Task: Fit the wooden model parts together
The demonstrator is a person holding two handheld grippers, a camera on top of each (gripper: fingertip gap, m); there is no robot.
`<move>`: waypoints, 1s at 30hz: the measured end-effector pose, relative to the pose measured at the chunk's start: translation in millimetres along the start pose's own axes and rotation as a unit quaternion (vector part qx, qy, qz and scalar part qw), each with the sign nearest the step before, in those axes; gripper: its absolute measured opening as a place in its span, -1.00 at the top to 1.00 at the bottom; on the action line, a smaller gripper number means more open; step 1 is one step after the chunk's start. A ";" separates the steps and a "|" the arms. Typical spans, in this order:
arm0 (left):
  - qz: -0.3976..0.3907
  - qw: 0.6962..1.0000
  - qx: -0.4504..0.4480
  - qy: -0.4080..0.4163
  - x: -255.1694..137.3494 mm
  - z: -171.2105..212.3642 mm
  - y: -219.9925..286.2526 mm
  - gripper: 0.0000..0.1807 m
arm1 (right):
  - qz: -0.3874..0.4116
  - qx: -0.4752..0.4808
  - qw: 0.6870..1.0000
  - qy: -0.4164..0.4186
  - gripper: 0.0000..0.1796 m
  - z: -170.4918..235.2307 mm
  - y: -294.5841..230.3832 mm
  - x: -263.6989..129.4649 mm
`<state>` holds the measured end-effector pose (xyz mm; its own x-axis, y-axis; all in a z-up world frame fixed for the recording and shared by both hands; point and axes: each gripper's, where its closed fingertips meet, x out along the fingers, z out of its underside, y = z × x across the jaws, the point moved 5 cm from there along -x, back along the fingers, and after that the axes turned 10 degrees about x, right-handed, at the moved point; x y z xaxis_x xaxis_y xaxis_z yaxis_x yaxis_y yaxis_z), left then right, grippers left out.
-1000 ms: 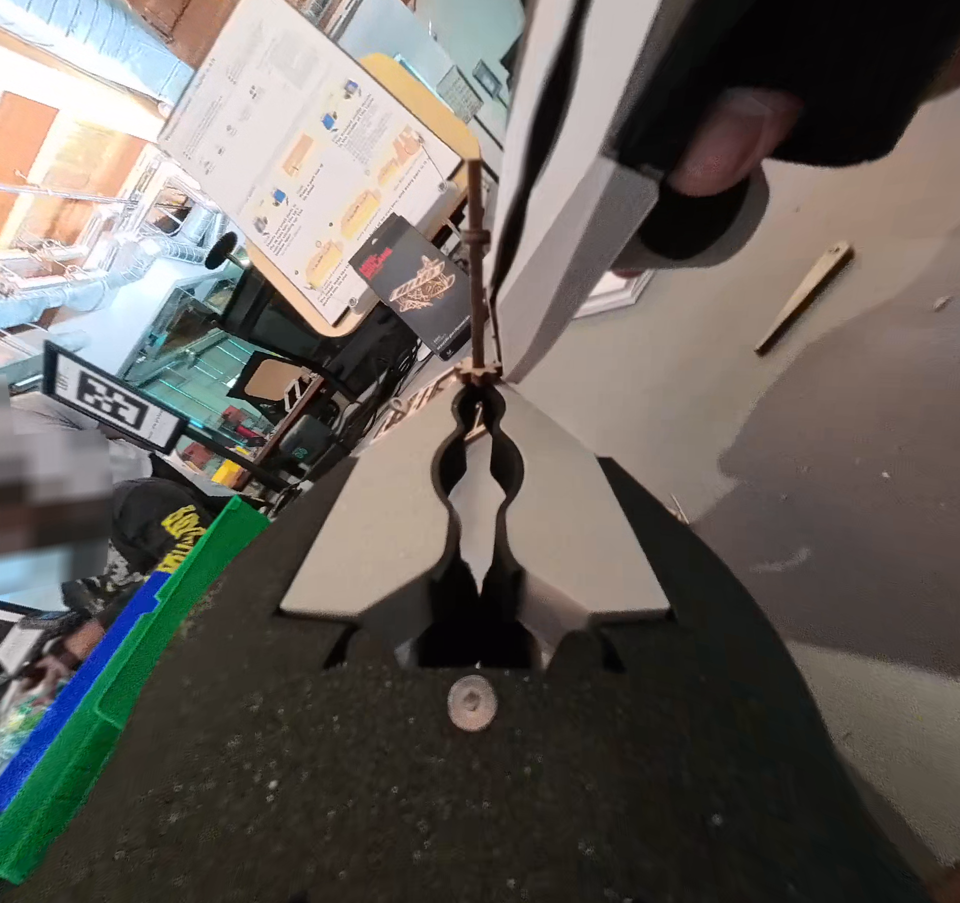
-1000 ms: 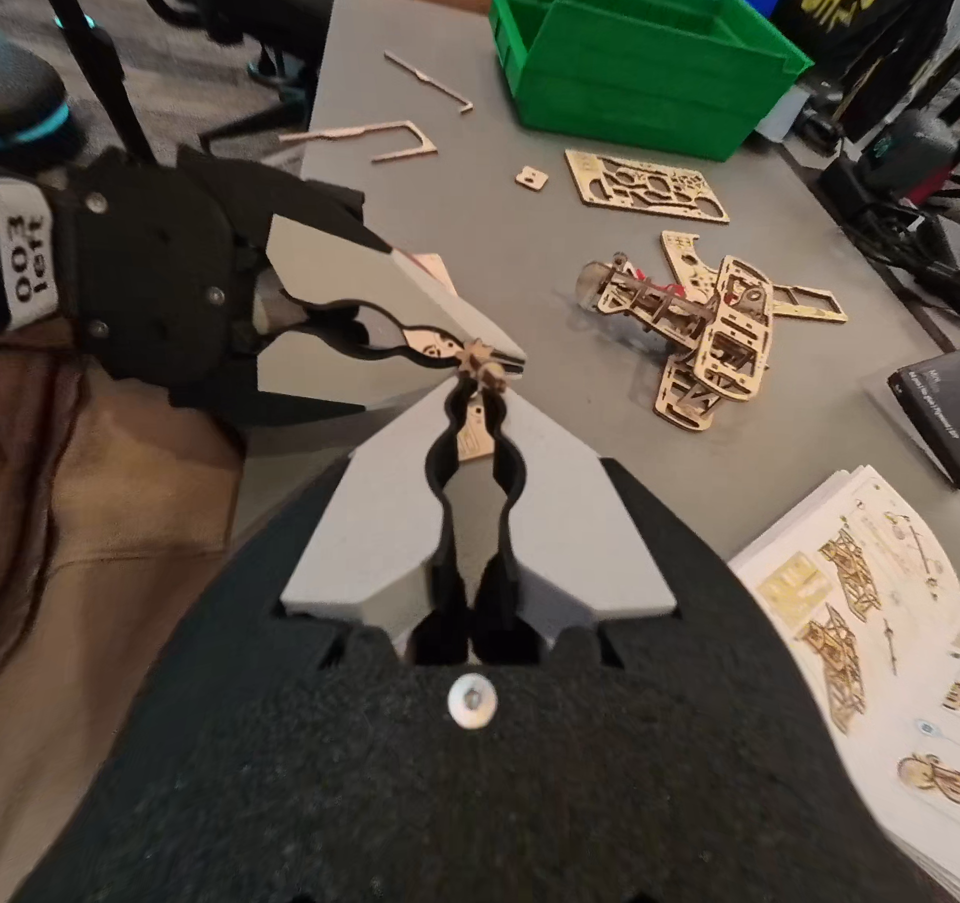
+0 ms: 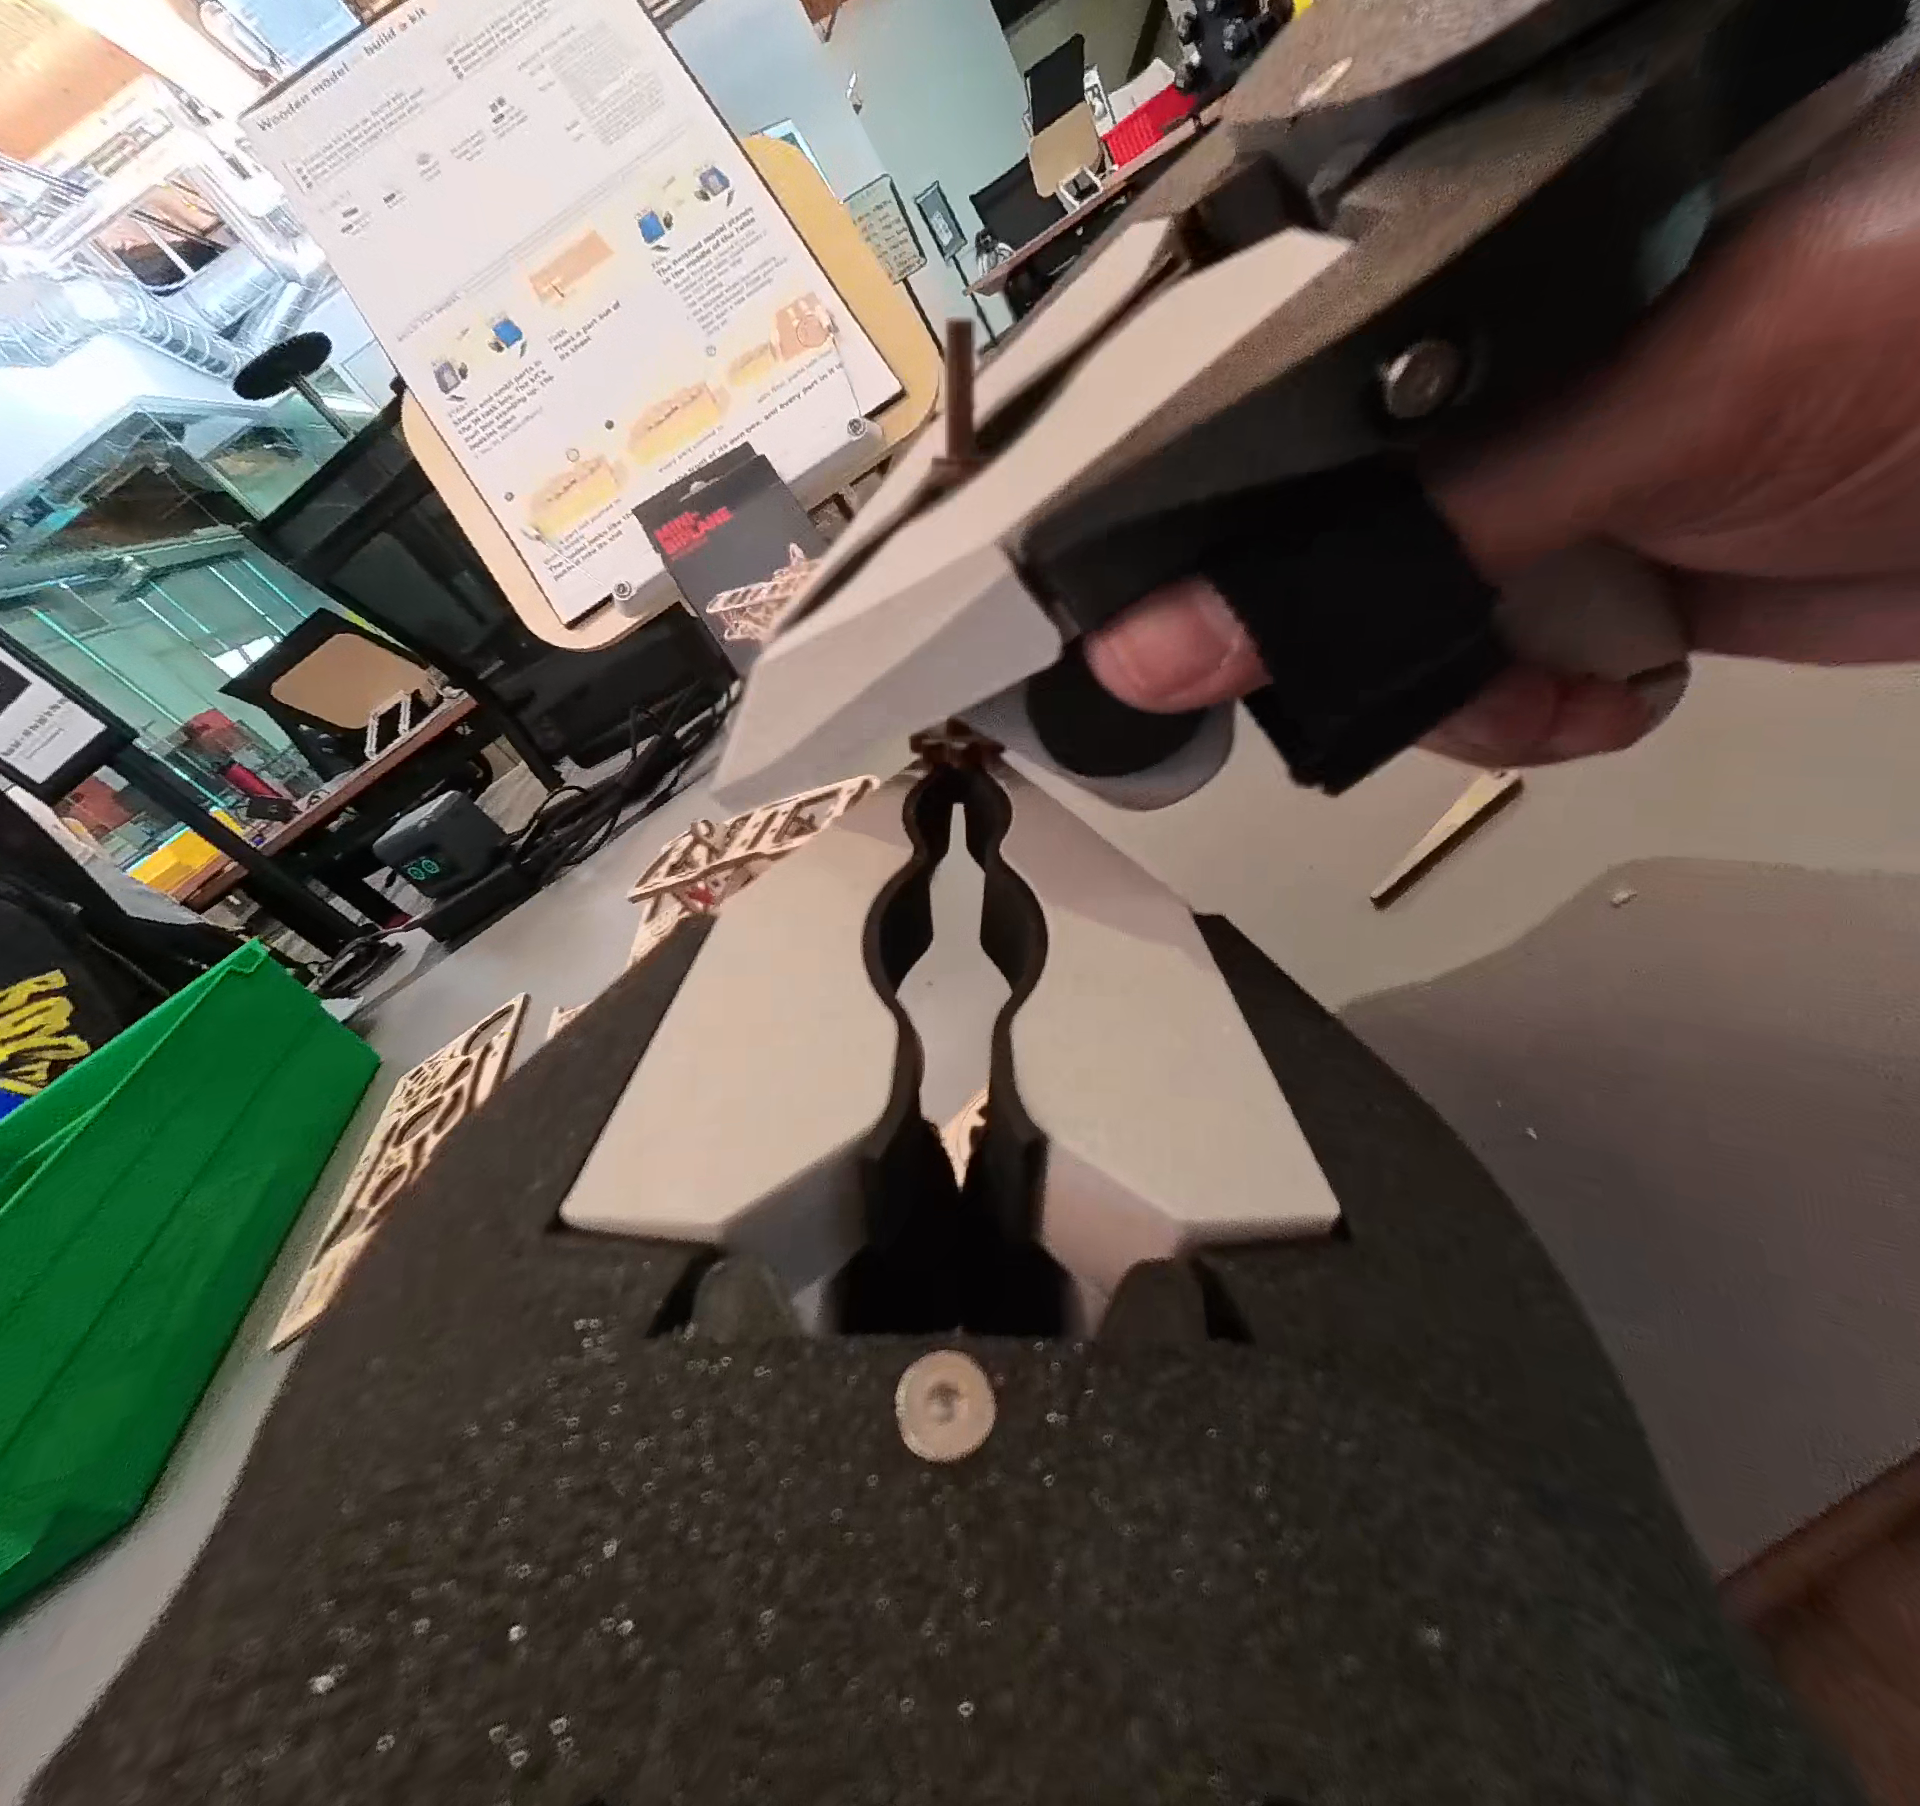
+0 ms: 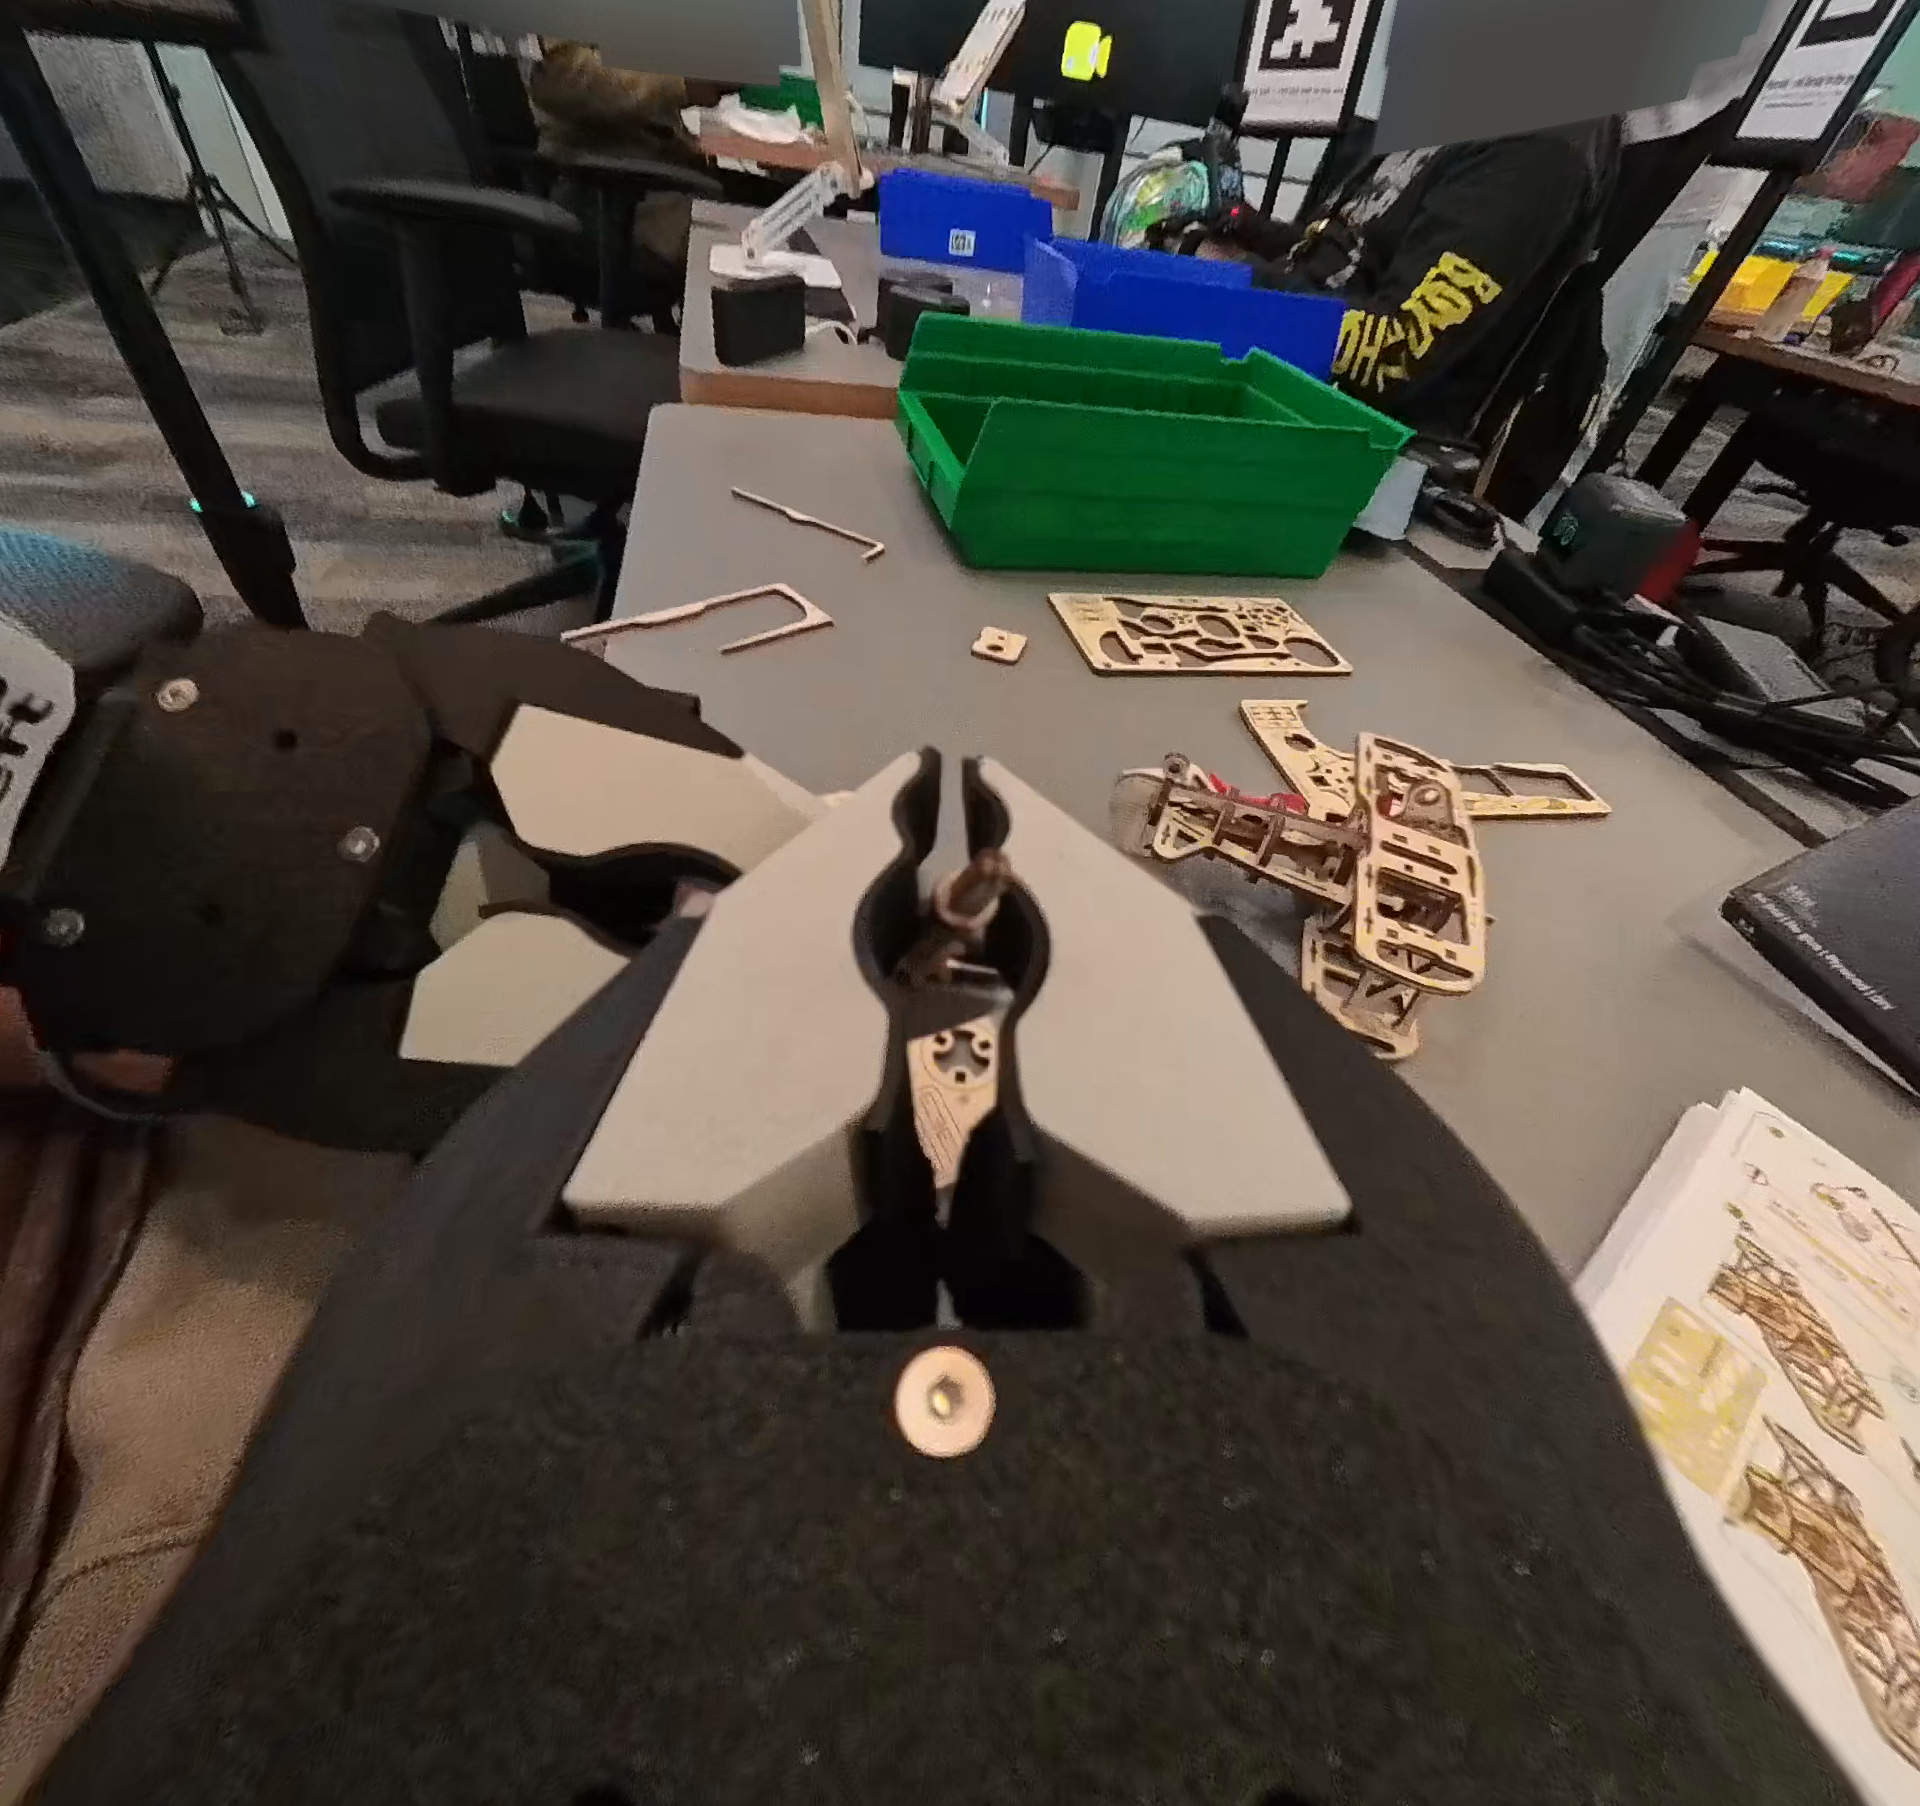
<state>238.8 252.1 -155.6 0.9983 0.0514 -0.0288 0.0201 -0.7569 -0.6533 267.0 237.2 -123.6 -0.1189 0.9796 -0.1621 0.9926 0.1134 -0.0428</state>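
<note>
Right wrist view, frame centre: right tool [image 4: 951,769] nearly closed round a small rod [image 4: 971,899]; left tool [image 3: 951,780] pinches a gear piece [image 3: 948,748]. Step: mating them; next needs careful alignment.

Bright light is washing out the upper left of the left wrist view, bleaching the windows there, while the hand [image 3: 1704,551] at right is smearing with motion blur. Wide-angle distortion is bending straight lines toward the edges of both views. In the right wrist view even indoor light is casting soft shadows on the table [image 4: 790,717], and the instruction sheets [image 4: 1787,1382] at lower right are blurring.
</note>
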 end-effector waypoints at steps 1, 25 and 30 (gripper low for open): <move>-0.001 1.000 0.000 -0.002 0.1 1.1 -0.7 1.00 | 0.001 -0.007 1.000 -0.012 0.95 1.2 0.1 -1.0; -0.006 0.999 0.033 -0.013 2.7 6.2 3.1 1.00 | -0.010 0.015 1.000 -0.022 0.99 5.5 3.3 -11.5; -0.004 0.999 0.035 -0.014 3.0 6.6 4.2 1.00 | -0.005 0.012 1.000 -0.023 1.00 6.4 3.7 -9.6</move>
<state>241.5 253.4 -163.5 0.9962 0.0759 -0.0432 0.0236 -0.7094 -0.7044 271.6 227.1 -128.5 -0.1312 0.9694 -0.2075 0.9905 0.1194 -0.0683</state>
